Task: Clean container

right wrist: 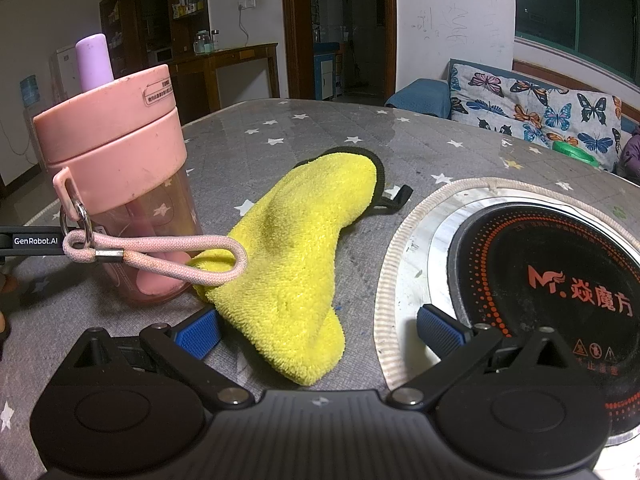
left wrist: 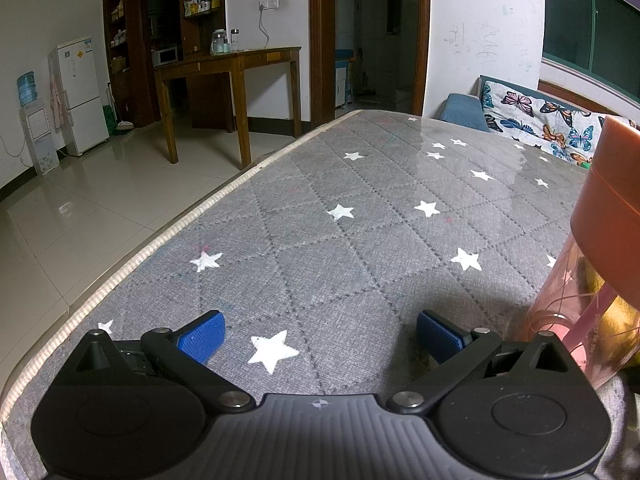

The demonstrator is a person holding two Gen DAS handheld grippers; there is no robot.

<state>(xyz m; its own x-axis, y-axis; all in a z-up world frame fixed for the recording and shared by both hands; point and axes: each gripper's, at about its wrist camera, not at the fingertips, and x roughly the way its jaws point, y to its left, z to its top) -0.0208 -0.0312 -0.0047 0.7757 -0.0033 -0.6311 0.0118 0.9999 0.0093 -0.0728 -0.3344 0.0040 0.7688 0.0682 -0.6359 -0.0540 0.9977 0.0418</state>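
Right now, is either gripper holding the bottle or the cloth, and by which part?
Nothing is held. The left gripper and right gripper are open; the yellow cloth and pink bottle rest on the table.

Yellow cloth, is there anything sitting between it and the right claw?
Nothing visible does. The yellow cloth lies on the table straight ahead of the open right claw, its near end already between the blue pads. The pink bottle stands off to the left; only its strap loop rests on the cloth's left edge.
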